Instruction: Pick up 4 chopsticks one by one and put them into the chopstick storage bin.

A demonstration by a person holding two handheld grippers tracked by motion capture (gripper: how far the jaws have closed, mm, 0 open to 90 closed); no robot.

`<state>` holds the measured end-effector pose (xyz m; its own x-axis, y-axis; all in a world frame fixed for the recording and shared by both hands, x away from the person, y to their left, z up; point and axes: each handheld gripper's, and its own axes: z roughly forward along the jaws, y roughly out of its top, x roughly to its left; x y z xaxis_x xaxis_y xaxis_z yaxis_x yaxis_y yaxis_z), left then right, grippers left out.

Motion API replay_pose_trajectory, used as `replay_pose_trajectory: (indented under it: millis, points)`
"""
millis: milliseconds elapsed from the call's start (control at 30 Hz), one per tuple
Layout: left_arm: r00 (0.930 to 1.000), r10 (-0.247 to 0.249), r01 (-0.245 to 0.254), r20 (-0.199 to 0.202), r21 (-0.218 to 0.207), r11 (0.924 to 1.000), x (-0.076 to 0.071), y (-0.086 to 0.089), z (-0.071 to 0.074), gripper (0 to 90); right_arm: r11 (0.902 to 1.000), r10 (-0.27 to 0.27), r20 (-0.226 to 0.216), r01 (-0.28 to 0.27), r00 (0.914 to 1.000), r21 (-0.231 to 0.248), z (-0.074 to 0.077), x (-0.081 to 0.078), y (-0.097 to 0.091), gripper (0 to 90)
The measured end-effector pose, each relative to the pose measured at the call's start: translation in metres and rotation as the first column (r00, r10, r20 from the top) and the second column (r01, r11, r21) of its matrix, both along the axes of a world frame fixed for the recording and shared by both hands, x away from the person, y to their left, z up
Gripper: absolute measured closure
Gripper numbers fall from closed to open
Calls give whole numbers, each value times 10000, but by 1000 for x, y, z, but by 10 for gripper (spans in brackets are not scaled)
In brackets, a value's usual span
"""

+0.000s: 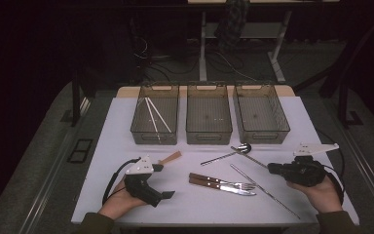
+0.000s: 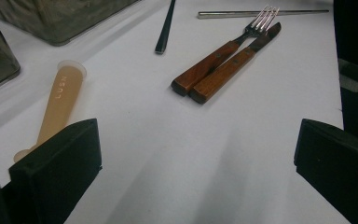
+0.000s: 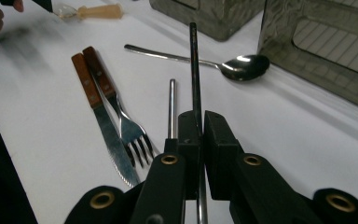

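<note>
Metal chopstick (image 3: 195, 70) pinched in right gripper (image 3: 199, 122), near right of table (image 1: 102, 161) beside its mate (image 3: 172, 107). Left gripper (image 2: 191, 154) gaping, idle. Sorting underway; next likely: carry to far-left bin (image 1: 141, 127) holding white chopsticks (image 1: 154, 116).

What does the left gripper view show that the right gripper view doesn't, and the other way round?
Left gripper view: the left gripper with its jaws wide open over bare table, and the lettering LUSN on the beige utensil. Right gripper view: the right gripper shut on a thin dark chopstick, and the spoon with its shiny bowl. Both: the wooden-handled fork and knife lying side by side, and the beige utensil.
</note>
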<state>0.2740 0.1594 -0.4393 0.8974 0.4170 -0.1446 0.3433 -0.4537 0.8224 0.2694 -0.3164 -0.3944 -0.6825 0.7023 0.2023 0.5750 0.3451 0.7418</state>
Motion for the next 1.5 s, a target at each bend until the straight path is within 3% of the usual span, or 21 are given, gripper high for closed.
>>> replay_pose_trajectory:
  millis: [1500]
  points:
    - [10000, 84, -84, -10, -116, 9999, 1, 2, 0, 0, 9957, 749, 930, -795, 9928, 475, 29, 44, 71, 852]
